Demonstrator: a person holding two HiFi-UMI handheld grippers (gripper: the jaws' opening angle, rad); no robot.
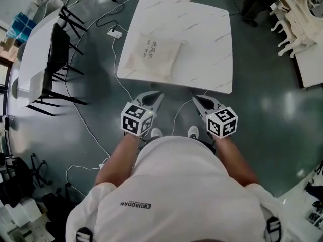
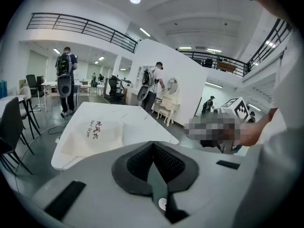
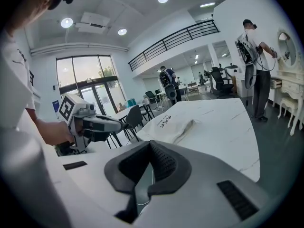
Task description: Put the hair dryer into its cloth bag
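1. Where the left half of the white table [image 1: 207,44] is seen, the cloth bag [image 1: 153,56] is laid flat, print upward.
2. The left gripper [image 1: 157,96] and right gripper [image 1: 195,99] are held clenched, empty, short of the table's near edge.

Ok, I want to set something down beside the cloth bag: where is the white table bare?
The table is bare across its right half, from the cloth bag to the right rim; so is the far strip beyond the bag. The near-left part is crowded: the bag fills it almost to the edges.
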